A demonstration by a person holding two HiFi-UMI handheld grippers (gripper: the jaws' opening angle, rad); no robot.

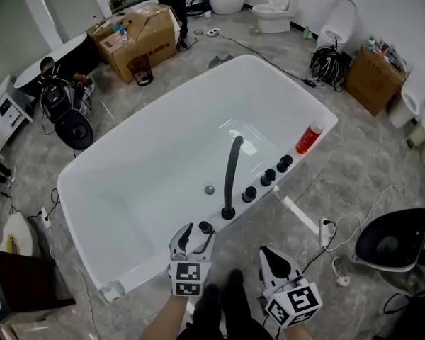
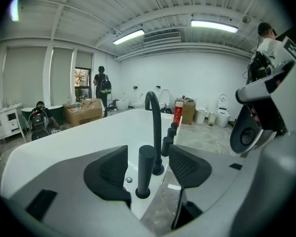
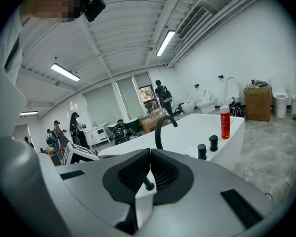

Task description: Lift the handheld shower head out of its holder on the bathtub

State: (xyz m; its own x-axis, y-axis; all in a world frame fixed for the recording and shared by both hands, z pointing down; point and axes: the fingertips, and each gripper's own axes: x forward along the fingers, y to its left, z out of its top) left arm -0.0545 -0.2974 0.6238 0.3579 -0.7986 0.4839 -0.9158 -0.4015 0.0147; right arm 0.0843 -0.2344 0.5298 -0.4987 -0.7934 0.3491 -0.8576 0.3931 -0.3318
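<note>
Head view overhead, gripper views low, seemingly close; shared bathtub (image 1: 156,112)

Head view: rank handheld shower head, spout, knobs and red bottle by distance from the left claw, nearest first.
1. Handheld shower head: upright in its holder on the tub rim, between the left claw's open jaws.
2. Gooseneck spout: next along the rim, arching over the tub.
3. Black knobs: a row of three beyond the spout.
4. Red bottle: at the rim's far corner.
</note>
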